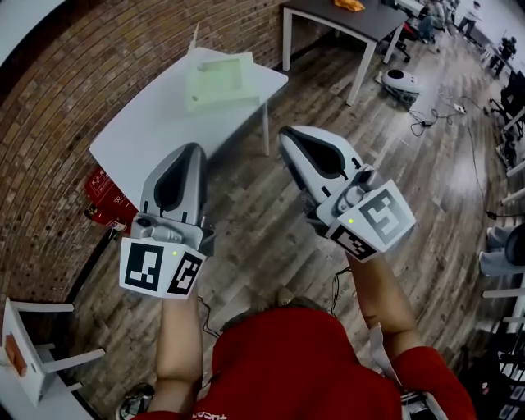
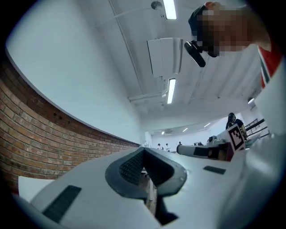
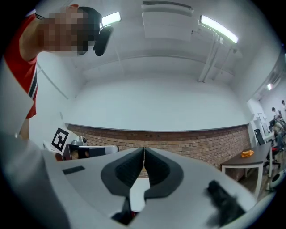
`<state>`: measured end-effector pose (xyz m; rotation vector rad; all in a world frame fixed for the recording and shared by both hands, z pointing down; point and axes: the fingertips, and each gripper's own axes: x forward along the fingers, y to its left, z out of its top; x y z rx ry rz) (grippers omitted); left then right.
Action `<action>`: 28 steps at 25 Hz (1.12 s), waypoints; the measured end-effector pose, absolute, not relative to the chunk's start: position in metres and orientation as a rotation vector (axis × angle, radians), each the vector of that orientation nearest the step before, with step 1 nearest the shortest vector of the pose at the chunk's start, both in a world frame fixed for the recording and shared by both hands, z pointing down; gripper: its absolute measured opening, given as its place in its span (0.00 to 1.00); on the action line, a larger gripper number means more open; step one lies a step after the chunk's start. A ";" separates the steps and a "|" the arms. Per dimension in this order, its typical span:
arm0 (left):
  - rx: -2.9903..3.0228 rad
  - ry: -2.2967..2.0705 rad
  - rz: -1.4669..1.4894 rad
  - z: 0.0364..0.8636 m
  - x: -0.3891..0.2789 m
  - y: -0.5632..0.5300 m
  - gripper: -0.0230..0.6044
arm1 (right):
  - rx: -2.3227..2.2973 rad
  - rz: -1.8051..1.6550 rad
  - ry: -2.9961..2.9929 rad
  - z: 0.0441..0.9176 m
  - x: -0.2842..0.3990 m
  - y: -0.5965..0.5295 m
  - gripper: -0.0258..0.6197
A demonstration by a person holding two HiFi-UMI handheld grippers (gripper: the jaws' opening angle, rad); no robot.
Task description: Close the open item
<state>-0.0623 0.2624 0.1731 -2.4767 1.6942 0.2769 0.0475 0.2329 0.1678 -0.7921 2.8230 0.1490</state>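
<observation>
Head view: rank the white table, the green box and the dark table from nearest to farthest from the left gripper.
1. white table, just ahead of the left gripper.
2. green box, on that table's far end.
3. dark table, beyond, top right.

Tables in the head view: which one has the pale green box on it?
The white table by the brick wall bears the pale green box. The dark-topped table farther off holds an orange thing.
</observation>
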 end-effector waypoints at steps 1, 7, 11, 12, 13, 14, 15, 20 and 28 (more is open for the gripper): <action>-2.473 1.701 0.274 0.174 -0.062 0.260 0.06 | -0.794 0.145 2.821 0.168 0.050 0.230 0.09; -2.449 1.753 0.245 0.181 -0.057 0.244 0.06 | -0.808 0.129 2.816 0.171 0.069 0.210 0.09; -2.428 1.777 0.220 0.187 -0.052 0.235 0.06 | -0.794 0.130 2.813 0.174 0.078 0.201 0.09; -2.424 1.781 0.216 0.188 -0.051 0.233 0.06 | -0.789 0.133 2.816 0.175 0.080 0.200 0.09; -2.420 1.786 0.214 0.189 -0.050 0.232 0.06 | -0.786 0.136 2.819 0.176 0.082 0.199 0.09; -2.418 1.791 0.213 0.190 -0.049 0.230 0.06 | -0.783 0.137 2.822 0.177 0.083 0.197 0.09; -2.416 1.796 0.210 0.190 -0.048 0.228 0.06 | -0.781 0.137 2.825 0.177 0.084 0.195 0.09; -2.404 1.820 0.195 0.194 -0.051 0.218 0.06 | -0.772 0.121 2.841 0.183 0.084 0.182 0.09; -2.379 1.864 0.212 0.202 -0.068 0.189 0.06 | -0.785 0.105 2.866 0.194 0.077 0.154 0.09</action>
